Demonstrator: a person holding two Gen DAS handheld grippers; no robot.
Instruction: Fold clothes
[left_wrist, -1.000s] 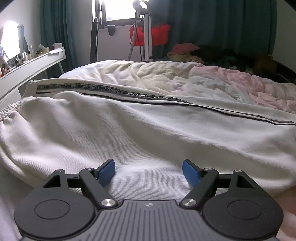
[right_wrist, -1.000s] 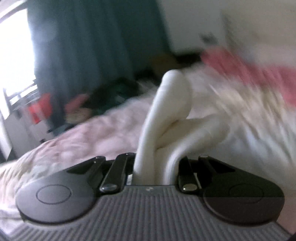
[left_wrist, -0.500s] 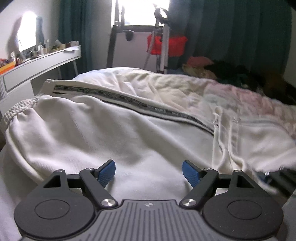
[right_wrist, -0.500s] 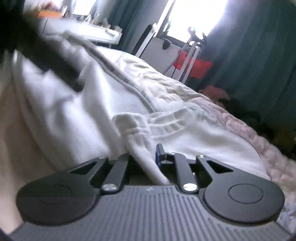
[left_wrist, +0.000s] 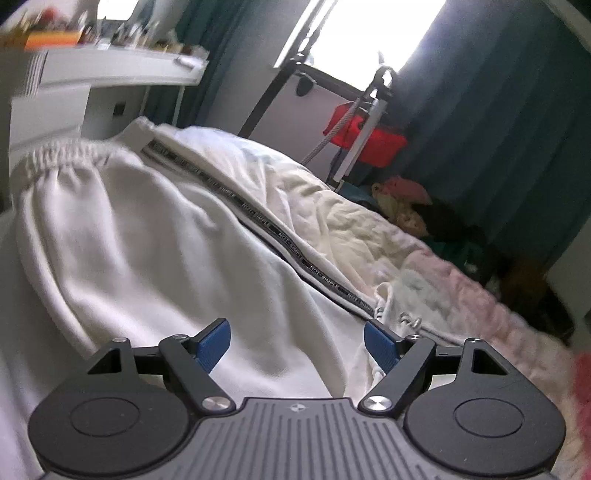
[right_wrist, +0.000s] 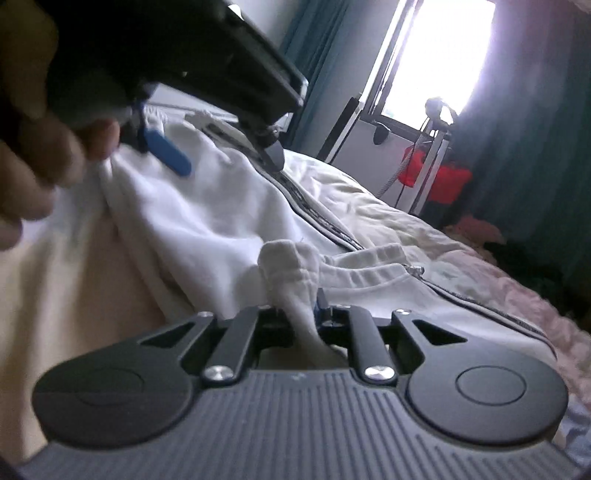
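**A:** Bedroom, quilted bed (left_wrist: 369, 218) under everything. White trackpants (left_wrist: 147, 240) are lying across it, long axis running from the elastic waistband (left_wrist: 62, 157) at far left along the black side tape (left_wrist: 280, 236) toward the right. Cuff end is sitting doubled back over the middle.

**B:** Grippers?

**A:** Right gripper (right_wrist: 301, 314) is pinching the ribbed cuff (right_wrist: 291, 269), fingers nearly closed on cloth. Left gripper (left_wrist: 297, 341) is hovering over the pants' middle, fingers spread wide, holding nothing. In the right view its blue pad (right_wrist: 168, 157) is pointing down at the fabric between cuff and waistband, the person's hand (right_wrist: 40, 155) behind it.

**B:** So which one is nearer the fold line?

**A:** Left, I'm judging. Cloth is lying straight ahead of and below its fingers; waistband is farther off, beyond and left.

**B:** Obstructions?

**A:** None on the pants. White desk (left_wrist: 99, 77) is standing past the waistband, red bin (left_wrist: 369, 144) and dark curtains (left_wrist: 491, 122) beyond the bed. Zip pull (left_wrist: 413, 320) is sitting just past the cuff, could be snagging.
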